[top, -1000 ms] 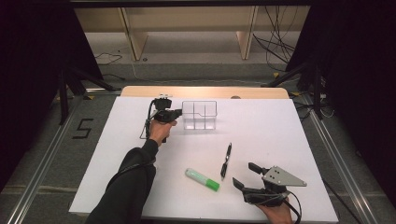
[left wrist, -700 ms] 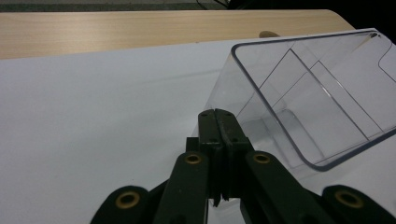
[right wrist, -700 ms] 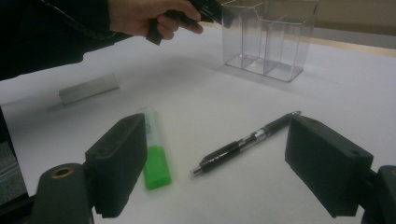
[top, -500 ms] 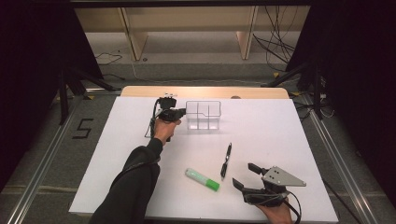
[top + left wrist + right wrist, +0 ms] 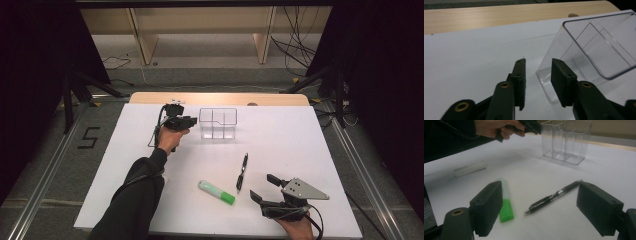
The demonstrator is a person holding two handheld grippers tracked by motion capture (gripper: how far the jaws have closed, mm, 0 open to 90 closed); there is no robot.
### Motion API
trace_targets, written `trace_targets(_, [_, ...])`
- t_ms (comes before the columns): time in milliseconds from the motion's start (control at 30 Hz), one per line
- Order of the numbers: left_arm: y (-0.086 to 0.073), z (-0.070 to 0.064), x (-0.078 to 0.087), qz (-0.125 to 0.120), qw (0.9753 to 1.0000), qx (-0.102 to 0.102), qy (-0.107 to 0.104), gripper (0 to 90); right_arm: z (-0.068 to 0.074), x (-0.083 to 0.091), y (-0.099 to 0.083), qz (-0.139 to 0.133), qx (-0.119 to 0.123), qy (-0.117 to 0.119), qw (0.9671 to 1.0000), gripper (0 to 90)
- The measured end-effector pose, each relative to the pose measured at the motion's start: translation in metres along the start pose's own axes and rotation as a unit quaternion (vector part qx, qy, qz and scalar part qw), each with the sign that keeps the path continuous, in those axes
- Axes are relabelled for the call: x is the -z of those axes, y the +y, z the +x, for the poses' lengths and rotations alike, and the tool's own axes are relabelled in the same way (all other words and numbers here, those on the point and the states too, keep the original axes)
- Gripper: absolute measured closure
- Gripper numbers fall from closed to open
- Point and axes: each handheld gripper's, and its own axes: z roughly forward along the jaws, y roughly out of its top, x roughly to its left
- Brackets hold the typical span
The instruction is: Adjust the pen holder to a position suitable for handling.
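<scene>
**Two grippers apart, one at the clear organizer**

Two jaws of my left gripper [image 5: 536, 82] stand a little apart, nothing between them; one sits just beside the near bottom corner of the clear organizer [image 5: 594, 50], and I cannot tell whether it touches. From the high view, my left gripper [image 5: 192, 120] is at the far side of the white table [image 5: 300, 135], right next to the organizer's [image 5: 218, 123] left wall.

My right gripper [image 5: 549, 207] is spread wide and holds nothing. It hovers near the table's front edge, and beyond its jaws lie a black pen [image 5: 552, 197] and a green-capped marker [image 5: 505, 200], near each other but apart. From above, my right gripper [image 5: 266, 187] sits just right of the marker [image 5: 216, 192], with the pen [image 5: 242, 172] lying between marker and organizer.
</scene>
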Motion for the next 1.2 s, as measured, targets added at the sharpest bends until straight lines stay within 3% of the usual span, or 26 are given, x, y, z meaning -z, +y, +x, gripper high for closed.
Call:
trace_targets(33, [0.0,0.003,0.004,0.009,0.9999,0.004,0.004,57.5,0.0,0.001,0.0,-0.001,0.0,-0.002,1.0,21.9])
trace_targets(133, [-0.003,0.004,0.014,0.021,0.9996,0.018,0.008,38.9,0.0,0.002,0.001,-0.009,-0.001,-0.006,0.9999,21.9])
trace_targets(200, [-0.006,0.001,0.02,0.024,0.9994,0.018,0.019,35.8,-0.001,0.002,0.001,-0.009,0.001,-0.008,0.9999,21.9])
trace_targets(300, [-0.011,-0.004,0.026,0.031,0.9991,0.022,0.016,29.0,-0.001,0.002,0.001,-0.008,-0.001,-0.012,0.9999,21.9])
trace_targets(567, [-0.031,-0.031,0.033,0.047,0.9984,-0.01,0.031,20.3,-0.002,0.002,0.001,-0.008,0.0,-0.01,0.9999,21.9])
trace_targets(767, [-0.042,-0.049,0.041,0.05,0.9985,-0.022,0.011,16.1,-0.002,0.002,0.0,-0.009,0.0,-0.01,0.9999,21.9])
trace_targets(900, [-0.047,-0.056,0.046,0.051,0.9982,-0.019,-0.025,16.1,-0.003,0.002,0.0,-0.007,-0.002,-0.012,0.9999,21.9])
trace_targets(1033, [-0.052,-0.062,0.046,0.057,0.9972,-0.031,-0.036,16.1,-0.004,0.002,-0.002,-0.006,-0.006,-0.012,0.9999,21.9])
trace_targets(1200, [-0.052,-0.068,0.049,0.051,0.9971,-0.032,-0.047,16.1,-0.007,0.002,-0.003,-0.002,-0.01,-0.014,0.9998,21.9])
